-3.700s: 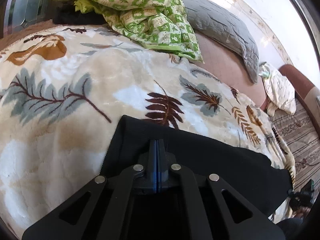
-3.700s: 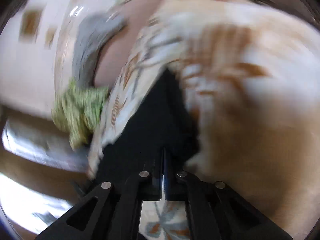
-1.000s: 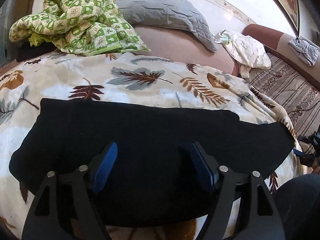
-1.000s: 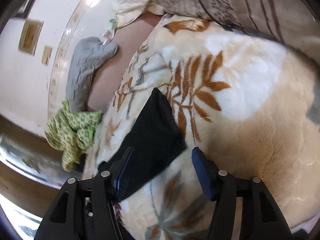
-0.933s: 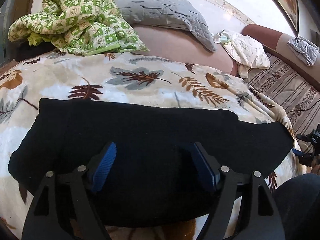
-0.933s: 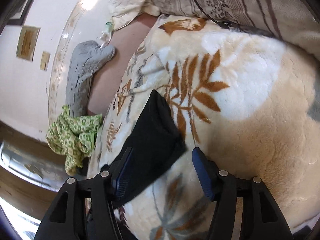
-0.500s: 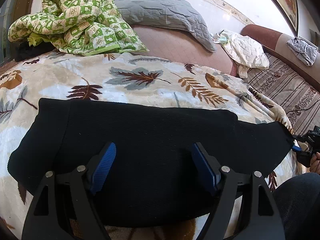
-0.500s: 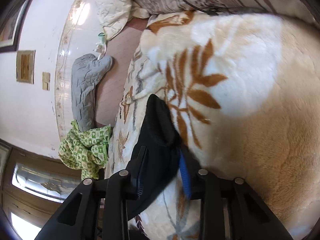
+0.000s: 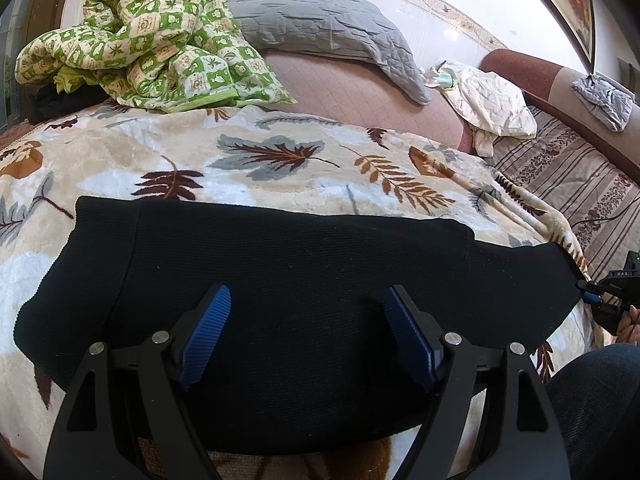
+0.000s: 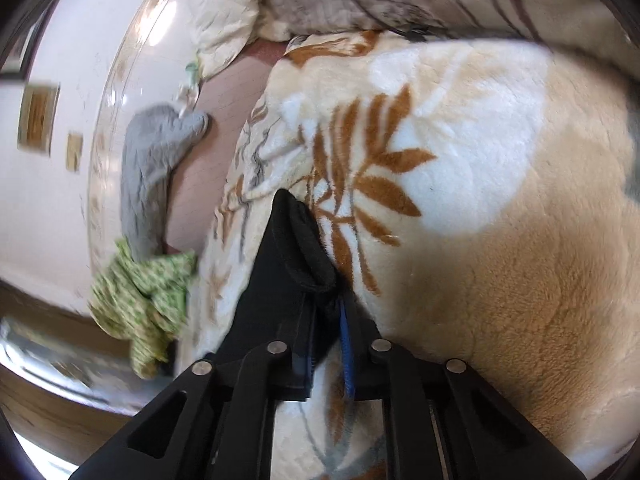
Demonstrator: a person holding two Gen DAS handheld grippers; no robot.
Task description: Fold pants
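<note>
My right gripper (image 10: 326,344) was wide a sec ago; now it's closing on the pants (image 9: 280,280) end, lower middle. Left gripper (image 9: 306,336) stays apart over the pants, holding nothing. I think I can fold now.

The pants (image 9: 288,264) are black, of a finely ribbed fabric, and lie folded into a long flat band across the leaf-patterned blanket (image 9: 280,152), running side to side in the left wrist view. Their far edge is straight and neat; a step in that edge shows one layer ending short of the one beneath it. The left end is rounded and lies flat on the blanket. The right end narrows to a corner near the blanket's right edge. In the right wrist view that end is bunched, its thick hem rising off the blanket in a small peak.
</note>
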